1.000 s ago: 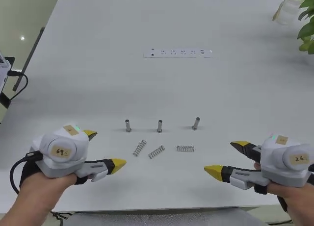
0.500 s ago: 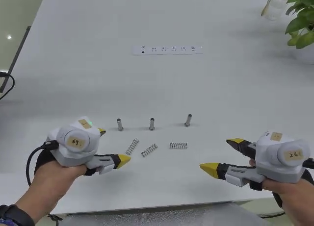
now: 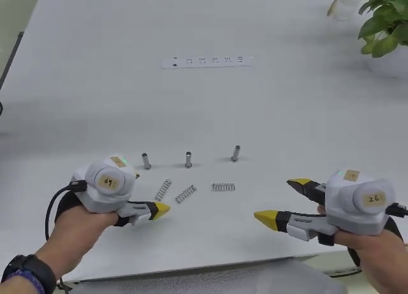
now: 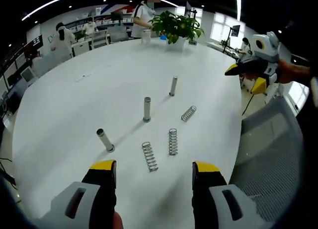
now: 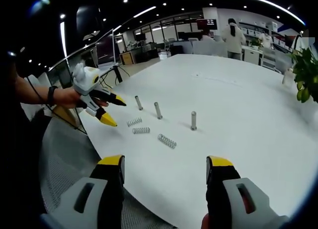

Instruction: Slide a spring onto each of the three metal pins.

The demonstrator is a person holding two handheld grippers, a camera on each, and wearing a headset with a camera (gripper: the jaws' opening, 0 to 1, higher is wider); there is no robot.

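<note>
Three short metal pins stand upright in a row on the white table, all of them bare. Three springs lie flat just in front of them. My left gripper hovers open beside the leftmost spring, nothing between its jaws. In the left gripper view the springs lie just beyond the open gripper. My right gripper is open and empty, to the right of the springs. In the right gripper view the nearest spring lies ahead of the gripper.
A white power strip lies far back on the table. A potted plant stands at the far right corner. The table's front edge runs just below both hands. People stand in the background.
My left gripper has moved right, closer to the leftmost spring, and rolled slightly. The right gripper keeps about the same distance from the springs. The head camera has shifted.
</note>
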